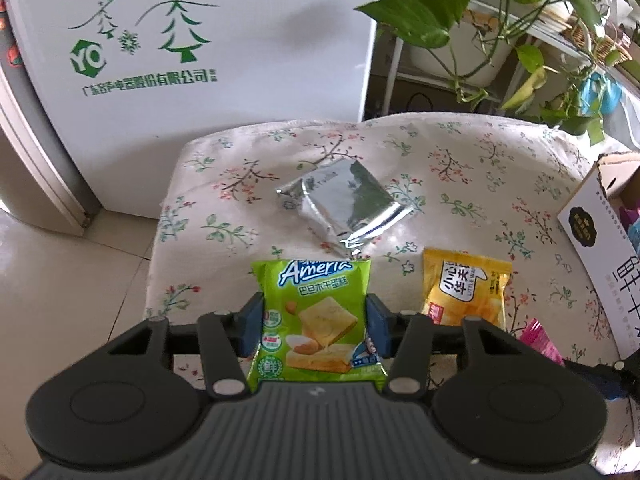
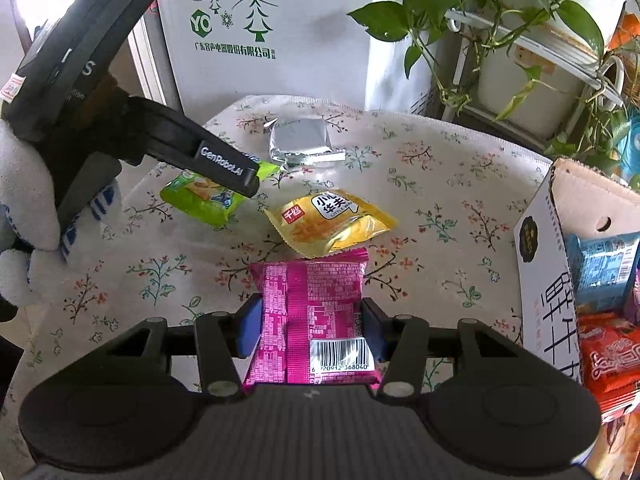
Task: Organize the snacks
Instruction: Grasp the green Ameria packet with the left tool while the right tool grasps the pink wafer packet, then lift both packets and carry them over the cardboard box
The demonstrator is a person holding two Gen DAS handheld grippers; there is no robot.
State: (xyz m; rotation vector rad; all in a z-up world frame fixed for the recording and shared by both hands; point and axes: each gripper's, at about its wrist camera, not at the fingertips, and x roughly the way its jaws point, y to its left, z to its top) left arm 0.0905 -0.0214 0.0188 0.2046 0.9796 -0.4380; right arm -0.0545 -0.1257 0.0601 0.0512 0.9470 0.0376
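My left gripper is shut on a green cake packet, held just above the flowered tablecloth. In the right wrist view the left gripper shows at the left with the green packet in it. My right gripper is shut on a pink snack packet, barcode up. A yellow snack packet lies flat between them, also in the left wrist view. A silver foil packet lies farther back, also in the right wrist view.
A white cardboard box at the right edge holds several snacks, including a blue packet and a red one. A white fridge stands behind the table. Potted vines hang at the back right.
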